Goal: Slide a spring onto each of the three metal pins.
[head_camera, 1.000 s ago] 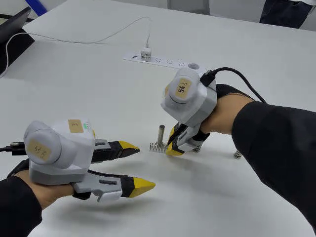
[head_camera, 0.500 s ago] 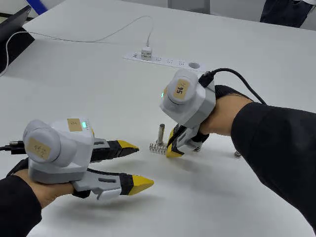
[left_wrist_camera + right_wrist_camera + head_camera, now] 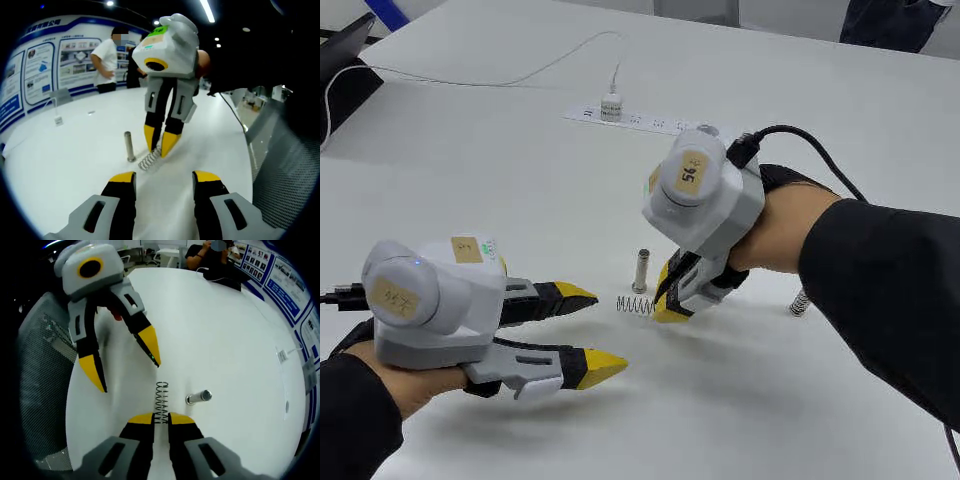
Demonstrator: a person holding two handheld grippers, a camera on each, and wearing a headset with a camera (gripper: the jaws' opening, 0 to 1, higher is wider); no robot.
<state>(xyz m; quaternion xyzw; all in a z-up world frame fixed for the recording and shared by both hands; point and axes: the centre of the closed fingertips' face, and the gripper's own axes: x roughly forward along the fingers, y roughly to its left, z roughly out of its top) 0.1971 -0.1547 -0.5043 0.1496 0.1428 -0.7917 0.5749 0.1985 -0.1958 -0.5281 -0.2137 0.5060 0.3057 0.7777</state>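
Your right gripper (image 3: 665, 308) is pinched onto one end of a spring (image 3: 633, 304), which sticks out just beside the upright pin (image 3: 641, 270) on the table (image 3: 520, 180). Your left gripper (image 3: 597, 328) hangs nearby with its jaws apart.

Left hand-held gripper (image 3: 597, 330) jaws apart, right hand-held gripper (image 3: 667, 308) pinched, tips down

— What is listed besides the work itself?
— Item one: white table (image 3: 470, 180). Item two: white power strip (image 3: 640, 123) on its far side, with one plug (image 3: 611, 105) seated in it and a white cable (image 3: 520, 78) trailing left.
— And around it?
— Dark flat object (image 3: 345, 65) at the far left edge; wall posters (image 3: 50, 55); a person in a white top (image 3: 107, 60) standing before them; grey mesh chair (image 3: 42, 365) beside the table.
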